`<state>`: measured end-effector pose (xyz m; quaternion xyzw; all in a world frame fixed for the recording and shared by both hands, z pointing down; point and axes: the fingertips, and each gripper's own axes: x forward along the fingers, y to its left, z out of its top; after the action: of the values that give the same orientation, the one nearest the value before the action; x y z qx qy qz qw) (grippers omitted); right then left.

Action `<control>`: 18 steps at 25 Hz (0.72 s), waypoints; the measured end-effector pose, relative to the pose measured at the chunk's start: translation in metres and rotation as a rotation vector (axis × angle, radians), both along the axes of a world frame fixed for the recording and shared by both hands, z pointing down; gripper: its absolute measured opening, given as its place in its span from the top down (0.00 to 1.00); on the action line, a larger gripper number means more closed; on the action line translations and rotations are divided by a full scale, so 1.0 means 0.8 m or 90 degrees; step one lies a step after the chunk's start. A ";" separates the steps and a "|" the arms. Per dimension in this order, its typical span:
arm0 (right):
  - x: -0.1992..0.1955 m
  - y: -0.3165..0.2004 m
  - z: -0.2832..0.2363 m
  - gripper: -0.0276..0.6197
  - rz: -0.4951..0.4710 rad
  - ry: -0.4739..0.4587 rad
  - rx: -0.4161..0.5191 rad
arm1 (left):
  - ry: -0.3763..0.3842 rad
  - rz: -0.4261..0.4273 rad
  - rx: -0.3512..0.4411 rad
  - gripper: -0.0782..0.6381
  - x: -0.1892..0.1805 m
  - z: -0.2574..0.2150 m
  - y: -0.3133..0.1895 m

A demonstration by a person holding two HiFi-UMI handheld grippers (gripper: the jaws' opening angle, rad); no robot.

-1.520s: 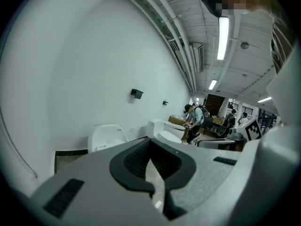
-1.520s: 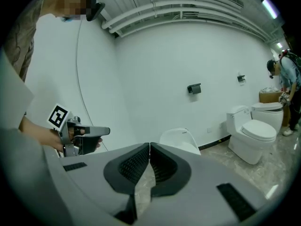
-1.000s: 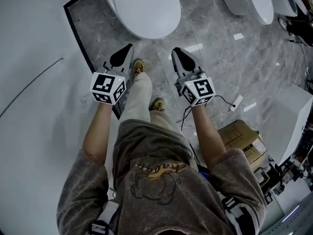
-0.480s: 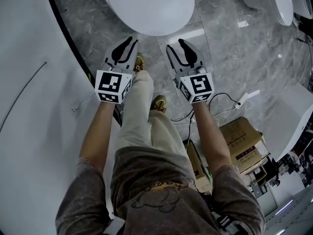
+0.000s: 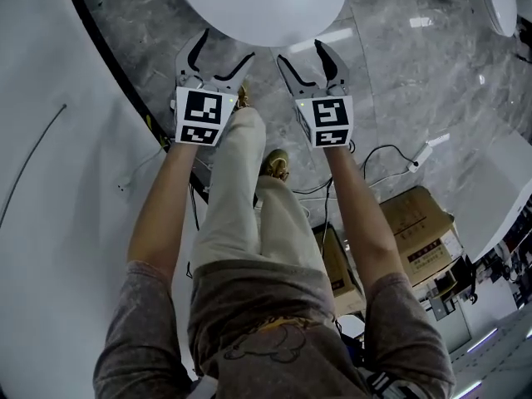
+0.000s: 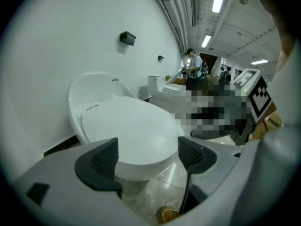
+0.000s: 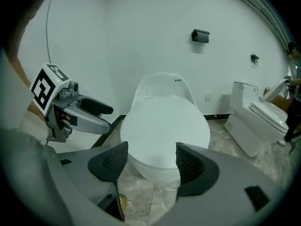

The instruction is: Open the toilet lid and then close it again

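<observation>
From the head view, the person stands in front of the toilet, and the lid (image 5: 258,2) lies flat down on the bowl at the top of the picture. The left gripper (image 5: 221,56) and the right gripper (image 5: 308,63) are held side by side, both pointing at the lid's front edge and very near it, over the grey floor (image 5: 399,81). Both have just been opening their jaws, which now stand wide with nothing between them. In the left gripper view, the left gripper (image 6: 148,157) has its two dark pads far apart. The white lid (image 6: 127,124) shows through the gap, just ahead of the pads and not touched. In the right gripper view, the right gripper (image 7: 151,161) is wide too. The lid (image 7: 164,119) is down, its front edge sits just past the pads, and nothing is pinched. The left gripper (image 7: 89,112) shows off to one side. The lid looks shut and no jaw is on it, so I think the job is only starting. The lid must be lifted up first. Then it must be put back down.
</observation>
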<state>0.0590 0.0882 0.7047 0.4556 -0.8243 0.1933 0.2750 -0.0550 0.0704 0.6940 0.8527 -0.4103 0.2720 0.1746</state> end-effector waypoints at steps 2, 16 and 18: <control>-0.002 -0.002 0.014 0.49 0.001 0.020 -0.001 | -0.032 0.013 0.003 0.34 0.001 0.018 0.001; 0.008 -0.002 0.099 0.48 0.015 0.113 -0.033 | -0.156 0.038 0.010 0.32 0.023 0.098 -0.001; 0.011 -0.004 0.100 0.48 0.022 0.114 -0.024 | -0.163 0.043 0.012 0.32 0.026 0.104 -0.002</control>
<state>0.0674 0.0851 0.7850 0.4799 -0.7847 0.1716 0.3529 -0.0343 0.0689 0.7774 0.8260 -0.4028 0.3806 0.1032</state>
